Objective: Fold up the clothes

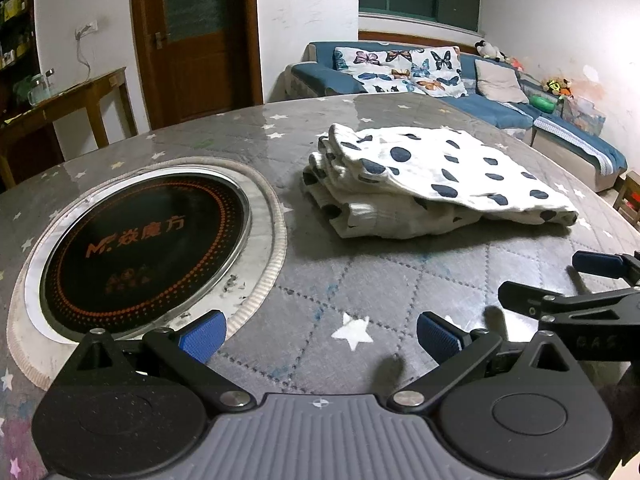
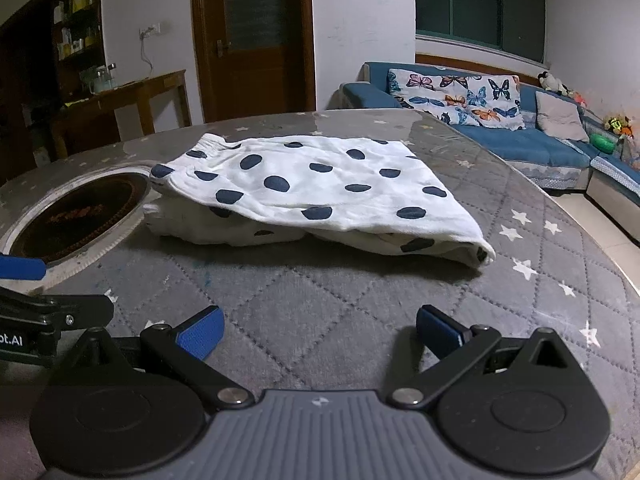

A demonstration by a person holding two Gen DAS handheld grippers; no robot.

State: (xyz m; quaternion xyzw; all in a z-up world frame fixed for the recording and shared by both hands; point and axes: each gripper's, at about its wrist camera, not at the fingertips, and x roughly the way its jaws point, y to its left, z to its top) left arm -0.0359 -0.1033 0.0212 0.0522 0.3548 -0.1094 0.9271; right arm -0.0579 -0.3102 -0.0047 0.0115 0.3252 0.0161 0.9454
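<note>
A white garment with dark blue dots (image 1: 436, 178) lies folded in several layers on the round grey table (image 1: 360, 280); it also shows in the right wrist view (image 2: 316, 196). My left gripper (image 1: 320, 334) is open and empty, low over the table, well in front of the garment. My right gripper (image 2: 318, 332) is open and empty, also in front of the garment. The right gripper shows at the right edge of the left wrist view (image 1: 592, 280). The left gripper shows at the left edge of the right wrist view (image 2: 32, 292).
A round black induction hob (image 1: 148, 252) is set into the table to the left of the garment. The table edge curves on the right (image 2: 608, 264). Beyond it are a blue sofa (image 2: 520, 136), a wooden door (image 1: 196, 40) and a side table (image 1: 68, 108).
</note>
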